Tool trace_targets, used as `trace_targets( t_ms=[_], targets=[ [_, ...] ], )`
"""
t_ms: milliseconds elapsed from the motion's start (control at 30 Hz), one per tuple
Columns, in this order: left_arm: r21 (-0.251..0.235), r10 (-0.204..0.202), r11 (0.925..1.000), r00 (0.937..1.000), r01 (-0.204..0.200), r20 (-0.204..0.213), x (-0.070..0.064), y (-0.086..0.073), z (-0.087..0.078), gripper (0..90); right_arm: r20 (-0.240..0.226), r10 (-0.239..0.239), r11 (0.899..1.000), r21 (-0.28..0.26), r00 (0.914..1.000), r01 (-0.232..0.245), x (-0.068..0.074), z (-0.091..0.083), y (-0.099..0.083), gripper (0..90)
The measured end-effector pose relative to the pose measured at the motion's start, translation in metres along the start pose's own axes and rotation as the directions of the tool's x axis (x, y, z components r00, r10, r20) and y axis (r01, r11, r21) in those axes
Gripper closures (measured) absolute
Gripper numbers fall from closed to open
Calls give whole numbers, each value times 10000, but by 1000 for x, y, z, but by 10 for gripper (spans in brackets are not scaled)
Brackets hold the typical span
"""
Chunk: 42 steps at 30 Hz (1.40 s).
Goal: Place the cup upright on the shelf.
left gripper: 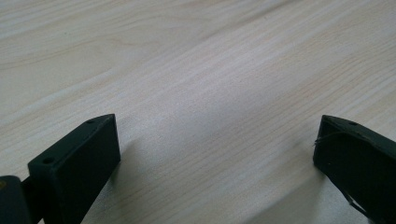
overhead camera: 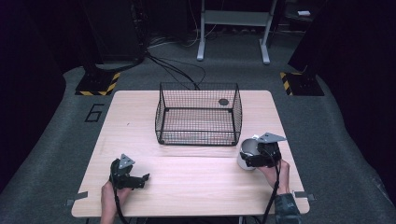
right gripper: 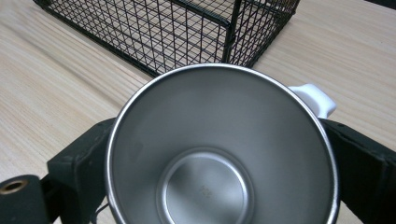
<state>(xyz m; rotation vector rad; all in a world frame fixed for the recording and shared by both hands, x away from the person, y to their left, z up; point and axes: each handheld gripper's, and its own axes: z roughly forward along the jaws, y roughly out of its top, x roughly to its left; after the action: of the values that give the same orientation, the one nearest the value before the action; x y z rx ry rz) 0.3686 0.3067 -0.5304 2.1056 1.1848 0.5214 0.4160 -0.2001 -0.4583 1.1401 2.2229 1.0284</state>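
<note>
Dark flooring surrounds a pale wooden bench [overhead camera: 187, 182] carrying a black wire basket [overhead camera: 198, 114] at its centre. Standing upright, a steel-lined white mug [overhead camera: 247, 153] sits between the jaws of the right tool [overhead camera: 258, 159], which are closed against its sides. From this mug the basket lies at about eleven o'clock, just beside it. Resting at the bench's seven o'clock, the left tool [overhead camera: 140, 179] gapes wide, empty.

Both grippers black: left gripper [overhead camera: 128, 177] and right gripper [overhead camera: 262, 156] each carry a grey triangular plate and black cable. Right forearm wears a dark patterned sleeve [overhead camera: 286, 208].
</note>
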Motion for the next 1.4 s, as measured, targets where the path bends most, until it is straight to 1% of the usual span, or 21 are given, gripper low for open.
trace_targets(
  t_ms=[33, 67, 233, 367, 400, 600, 767, 800, 867, 900, 967, 1033, 1100, 1133, 1267, 1300, 1400],
  targets=[
    [21, 3, 10000, 10000, -3, 2, 0, 0, 0, 5, 4, 114, 9999, -25, 9999, -114, 1, 0, 0, 55],
    [31, 8, 10000, 10000, -8, 9, 0, 0, 0, 5, -6, 88, 9999, -121, 10000, -88, 0, 0, -1, 56],
    [24, 4, 10000, 10000, -4, 19, 0, 0, 0, 5, -135, 187, 9997, -128, 9997, -189, -1, -2, -2, 56],
    [22, 11, 10000, 10000, -11, -2, 0, 0, 0, 5, -126, 127, 9996, -235, 9998, -130, 0, -6, -1, 57],
    [25, 9, 10000, 10000, -9, -2, 0, 0, 0, 5, -146, 146, 9998, -157, 9998, -148, 0, -6, 0, 57],
    [20, 2, 10000, 10000, -2, -4, 0, 0, 0, 5, -228, -28, 9998, -175, 9997, 24, 3, -10, 3, 56],
    [-56, -4, 10000, 10000, 4, -8, 0, 0, 0, 5, -280, -55, 9998, -178, 9996, 50, 6, -12, 4, 57],
    [25, 6, 10000, 10000, -6, 11, 0, 0, 0, 5, -289, -130, 9998, -160, 9995, 125, 6, -13, 5, 57],
    [22, 2, 10000, 10000, -2, -5, 0, 0, 0, 5, -370, -59, 9998, -215, 9993, 51, 8, -14, 7, 57],
    [-5, -2, 10000, 10000, 2, -5, 0, 0, 0, 5, -427, -196, 9997, -169, 9989, 189, 8, -15, 7, 57],
    [-3, 5, 10000, 10000, -5, -2, 0, 0, 0, 5, -401, -209, 9996, -179, 9990, 202, 9, -15, 8, 57],
    [-19, -4, 10000, 10000, 4, 3, 0, 0, 0, 5, -475, -189, 9997, -148, 9987, 182, 11, -16, 8, 57],
    [-46, -11, 10000, 10000, 10, -28, 0, 0, 0, 5, -510, -304, 9994, -172, 9982, 296, 12, -17, 10, 57],
    [15, 2, 10000, 10000, -2, -6, 0, 0, 0, 5, -580, -254, 9995, -222, 9980, 242, 13, -17, 10, 57],
    [-31, -5, 10000, 10000, 5, -19, 0, 0, 0, 5, -652, -365, 9991, -217, 9972, 352, 17, -18, 12, 57],
    [23, 5, 10000, 10000, -5, -3, 0, 0, 0, 5, -678, -317, 9993, -195, 9972, 304, 18, -19, 13, 57],
    [-40, -5, 10000, 10000, 4, -29, 0, 0, 0, 5, -740, -437, 9988, -275, 9963, 418, 21, -19, 14, 57]
  ],
)
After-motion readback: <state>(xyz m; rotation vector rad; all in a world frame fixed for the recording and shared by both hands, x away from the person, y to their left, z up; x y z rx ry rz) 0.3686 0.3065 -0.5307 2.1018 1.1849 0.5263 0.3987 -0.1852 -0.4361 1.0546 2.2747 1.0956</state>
